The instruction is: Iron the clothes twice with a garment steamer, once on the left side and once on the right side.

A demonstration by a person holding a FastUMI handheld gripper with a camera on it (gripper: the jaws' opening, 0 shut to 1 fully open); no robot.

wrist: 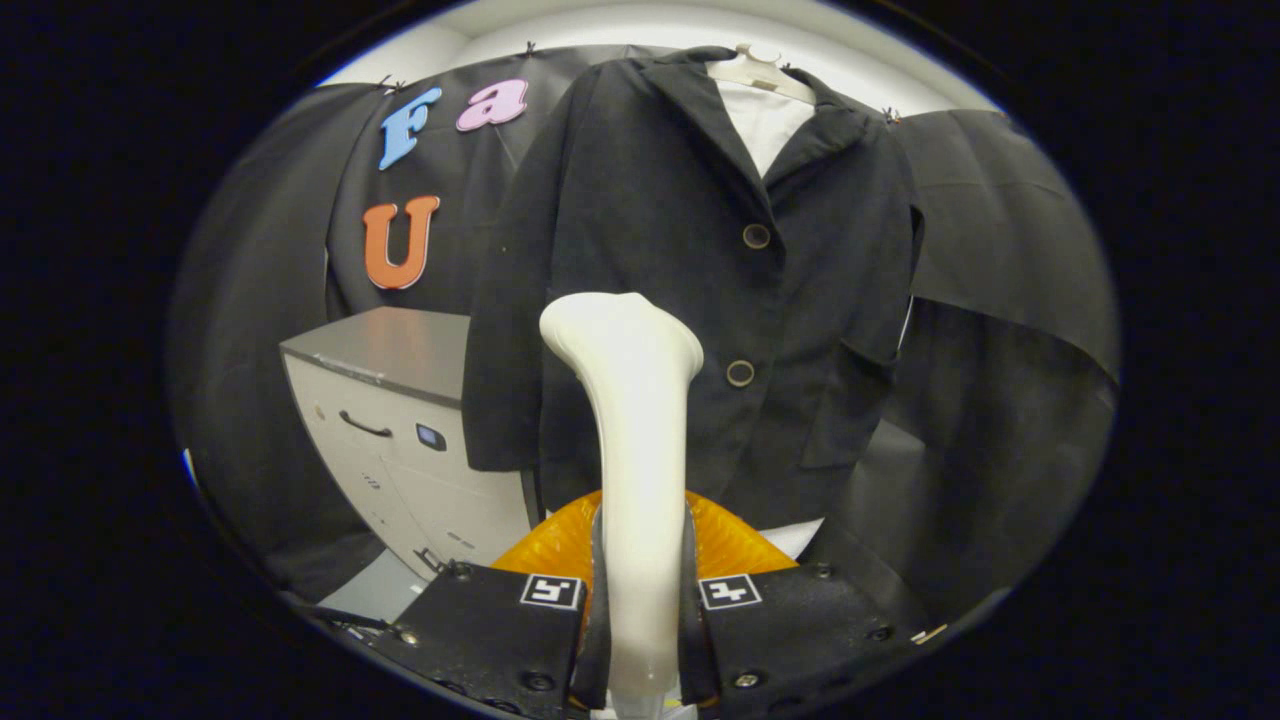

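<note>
A: Item one, the hand-held gripper (640,600). State?

B: Clenched. You have both fingers pressed on the handle of the garment steamer (632,450), one on each flank. The pale handle rises from between the fingers and flares into the head, which stands upright with its back toward you.

A: Item two, the jacket (700,280). Location?

B: Hanging on a hanger (757,68) just beyond the steamer head, front toward you, over a white shirt (765,125) that shows at the collar and hem. Dark cloth, two buttons fastened, a flap pocket on one side. The fabric looks matte and fairly flat, with soft folds near the sleeves.

A: Step in hand?

B: By my reading, the approach to a pass. The head sits at mid-front, beside the lower button (740,373). Whether it touches the cloth I cannot tell.

A: Next move calls for?

B: You likely need to bring the head onto one side panel and draw it along the length, keeping your grip firm so the handle does not twist. Then do the same on the other side.

A: Other entries?

B: A grey cabinet (400,440) beside the jacket; an orange piece (735,545) behind the fingers.
</note>
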